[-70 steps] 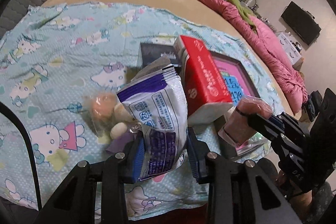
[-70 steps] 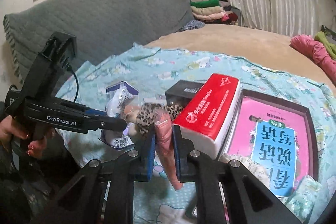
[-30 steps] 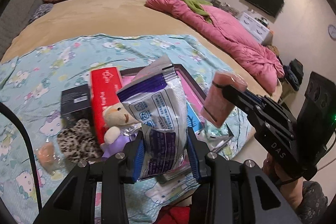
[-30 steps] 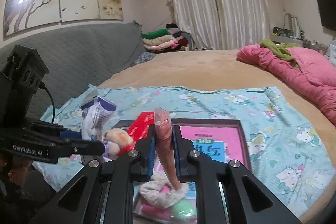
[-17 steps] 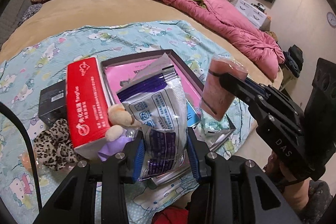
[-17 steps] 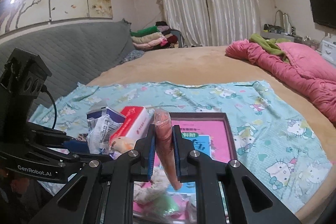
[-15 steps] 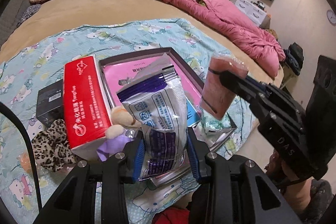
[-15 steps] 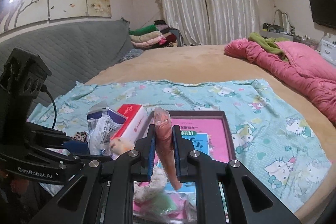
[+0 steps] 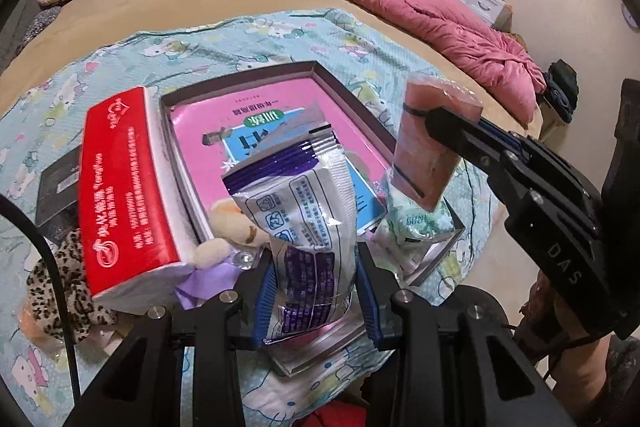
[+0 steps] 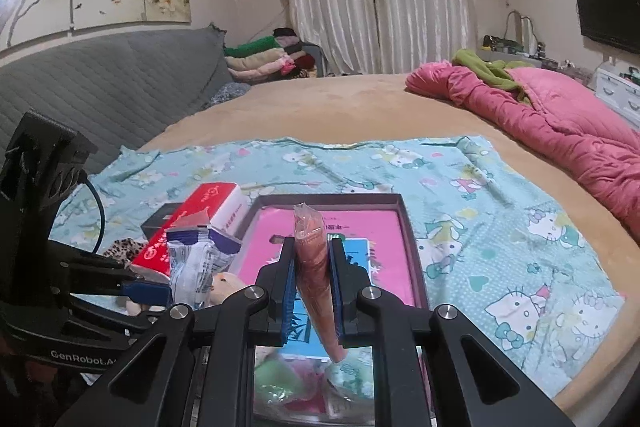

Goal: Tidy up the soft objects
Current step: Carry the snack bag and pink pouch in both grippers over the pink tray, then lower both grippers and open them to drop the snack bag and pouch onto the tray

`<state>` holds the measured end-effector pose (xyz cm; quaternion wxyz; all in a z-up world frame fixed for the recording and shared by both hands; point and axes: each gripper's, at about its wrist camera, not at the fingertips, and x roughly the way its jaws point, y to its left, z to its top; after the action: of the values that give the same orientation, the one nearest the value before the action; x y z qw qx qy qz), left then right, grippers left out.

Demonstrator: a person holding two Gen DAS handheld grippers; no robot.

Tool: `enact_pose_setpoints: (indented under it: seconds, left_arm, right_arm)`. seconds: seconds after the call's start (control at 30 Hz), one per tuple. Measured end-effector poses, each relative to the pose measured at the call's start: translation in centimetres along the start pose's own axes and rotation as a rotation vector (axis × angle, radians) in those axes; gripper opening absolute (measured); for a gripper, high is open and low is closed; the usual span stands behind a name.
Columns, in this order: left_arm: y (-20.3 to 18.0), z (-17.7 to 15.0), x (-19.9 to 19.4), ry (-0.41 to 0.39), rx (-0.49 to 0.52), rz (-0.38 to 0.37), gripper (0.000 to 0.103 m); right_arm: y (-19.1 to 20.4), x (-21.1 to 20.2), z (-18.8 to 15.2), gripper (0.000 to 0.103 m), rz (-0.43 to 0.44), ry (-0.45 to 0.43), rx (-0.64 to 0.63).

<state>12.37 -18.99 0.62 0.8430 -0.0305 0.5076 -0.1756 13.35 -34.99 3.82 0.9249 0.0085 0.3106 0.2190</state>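
Left tongs (image 9: 316, 291) are clenched on a purple-and-white packet (image 9: 308, 203); right tongs (image 10: 312, 291) grasp a reddish-brown pouch (image 10: 314, 263), both above the shallow box (image 10: 408, 227).

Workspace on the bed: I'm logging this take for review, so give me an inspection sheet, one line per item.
Surface: Hello Kitty sheet over a tan bed.
Job's things: white and purple packet and pink pouch, both held above the tray.
Clutter: red tissue pack, plush toy, leopard scrunchie, black box, green packet.
Grippers: left gripper shut on the packet; right gripper shut on the pouch.
Cables: black cable on the left gripper.
Surroundings: pink quilt, curtains, folded clothes, wall television.
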Motion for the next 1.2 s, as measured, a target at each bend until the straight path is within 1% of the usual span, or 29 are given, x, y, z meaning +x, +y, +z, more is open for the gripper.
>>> enact_pose_setpoints:
  seconds: [0.23, 0.37, 0.63, 0.83, 1.07, 1.2]
  left_arm:
    - [-0.5, -0.1, 1.8, 0.04, 0.018, -0.007, 0.037]
    - [-0.4, -0.2, 2.1, 0.044, 0.02, -0.008, 0.037]
    - [0.1, -0.1, 2.8, 0.051, 0.007, -0.009, 0.037]
    - [0.3, -0.1, 2.7, 0.05, -0.001, -0.015, 0.037]
    - [0.8, -0.3, 2.9, 0.058, -0.017, -0.018, 0.037]
    - [0.7, -0.2, 2.9, 0.059, -0.011, -0.017, 0.037]
  right_arm:
    - [-0.4, 0.4, -0.3, 0.015, -0.019, 0.006, 0.002]
    - [-0.3, 0.9, -0.5, 0.015, -0.022, 0.017, -0.007]
    - [0.3, 2.7, -1.4, 0.015, 0.005, 0.071, -0.029]
    - [0.6, 3.4, -1.9, 0.015, 0.05, 0.099, -0.017]
    - [-0.1, 4.6, -2.5, 0.018, 0.153, 0.141, 0.074]
    - [-0.5, 5.2, -2.7, 0.019, 0.19, 0.162, 0.134]
